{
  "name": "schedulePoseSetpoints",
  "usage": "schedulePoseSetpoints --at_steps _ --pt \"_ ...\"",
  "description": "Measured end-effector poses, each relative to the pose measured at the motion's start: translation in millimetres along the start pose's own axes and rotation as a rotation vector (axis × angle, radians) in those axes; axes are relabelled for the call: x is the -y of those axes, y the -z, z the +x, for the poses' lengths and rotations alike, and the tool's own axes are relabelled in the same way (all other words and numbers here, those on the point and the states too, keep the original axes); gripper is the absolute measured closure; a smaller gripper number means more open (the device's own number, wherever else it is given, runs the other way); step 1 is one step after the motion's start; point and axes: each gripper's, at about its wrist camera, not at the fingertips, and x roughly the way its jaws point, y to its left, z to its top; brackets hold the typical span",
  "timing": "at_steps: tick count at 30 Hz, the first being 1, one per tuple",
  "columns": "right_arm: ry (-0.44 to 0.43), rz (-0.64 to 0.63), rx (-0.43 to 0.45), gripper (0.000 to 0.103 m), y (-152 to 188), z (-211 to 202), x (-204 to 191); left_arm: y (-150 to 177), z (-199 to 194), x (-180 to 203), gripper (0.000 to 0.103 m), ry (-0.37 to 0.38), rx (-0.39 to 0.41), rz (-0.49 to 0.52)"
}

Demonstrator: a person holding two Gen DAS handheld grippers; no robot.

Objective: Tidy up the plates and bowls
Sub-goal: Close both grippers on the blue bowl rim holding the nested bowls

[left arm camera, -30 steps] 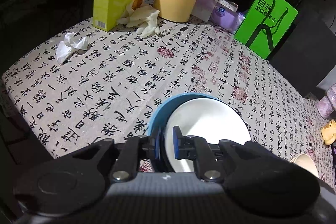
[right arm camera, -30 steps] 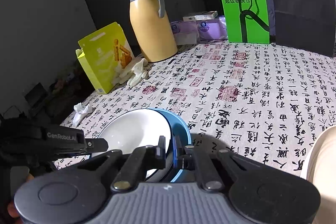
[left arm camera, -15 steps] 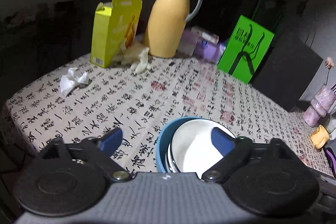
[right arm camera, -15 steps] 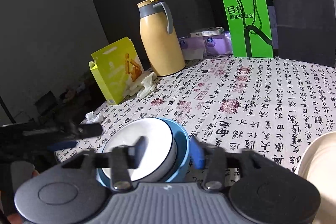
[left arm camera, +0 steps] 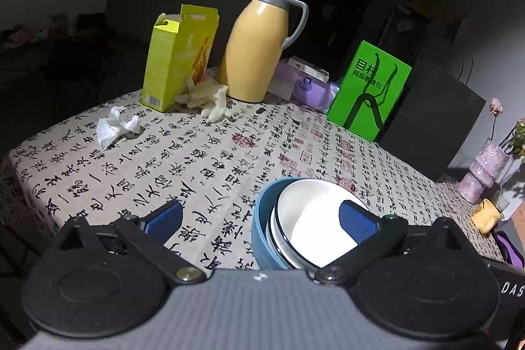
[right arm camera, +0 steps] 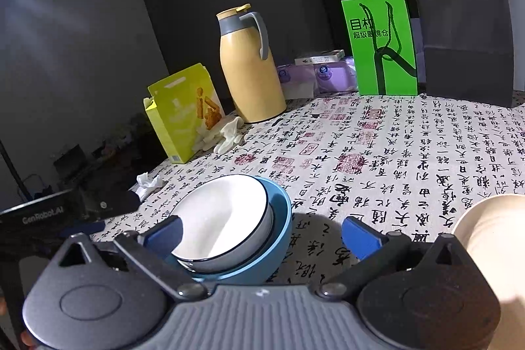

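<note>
Blue-walled round ceramic bowl [right arm camera: 275, 238] is sat on the calligraphy-print cloth of the counter [right arm camera: 410, 153], with a white bowl with a thin dark rim [right arm camera: 223, 215] nested inside it, tilted a bit toward one side. Both are near the counter's front edge, well clear of the yellow thermos jug [right arm camera: 249, 68] and the yellow snack carton [right arm camera: 183, 113] at the back.

The left gripper [left arm camera: 262, 218] is spread wide, nothing pinched; the right gripper [right arm camera: 262, 235] is still being opened, its jaws apart with the stack partly between them but no pad pressed on it. So the stack is let go by both.

To do this release well, both grippers should be backed straight off so no pad gets dragged across a rim, and the white bowl probably ought to be nudged level before anything else is stacked. A cream-coloured dish [right arm camera: 492, 228] at the right edge is likely next.

Versus a second ago: both grippers were clamped on the bowls' rims then; now that grip is released and more of the room is seen.
</note>
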Motion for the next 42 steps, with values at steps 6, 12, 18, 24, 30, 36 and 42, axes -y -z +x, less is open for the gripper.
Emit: schedulePoseSetpoints --at_steps 6,12,18,24,30,36,42 --pt "0.009 0.013 0.007 0.0 0.0 -4.8 -2.1 2.5 5.4 -4.6 0.0 0.024 0.002 0.007" --pt "0.053 0.006 -0.024 0.0 -2.1 6.6 -3.6 2.3 15.9 -8.3 0.0 0.042 -0.011 0.016" --pt "0.026 0.031 -0.047 0.0 -3.7 24.0 0.7 -0.4 32.3 -14.4 0.0 0.049 -0.033 0.008" --pt "0.038 0.049 -0.085 0.0 -6.7 42.2 6.1 -3.1 51.7 -16.4 0.0 0.052 -0.07 0.008" --pt "0.024 0.119 -0.155 0.0 -8.0 64.9 18.6 -4.0 73.2 -18.1 0.0 0.069 -0.148 -0.009" --pt "0.015 0.127 -0.195 0.0 -7.6 81.0 18.6 -5.1 89.2 -19.1 0.0 0.087 -0.189 -0.021" --pt "0.014 0.143 -0.248 0.005 -5.5 96.0 20.9 -3.5 102.5 -19.9 0.0 0.095 -0.227 -0.032"
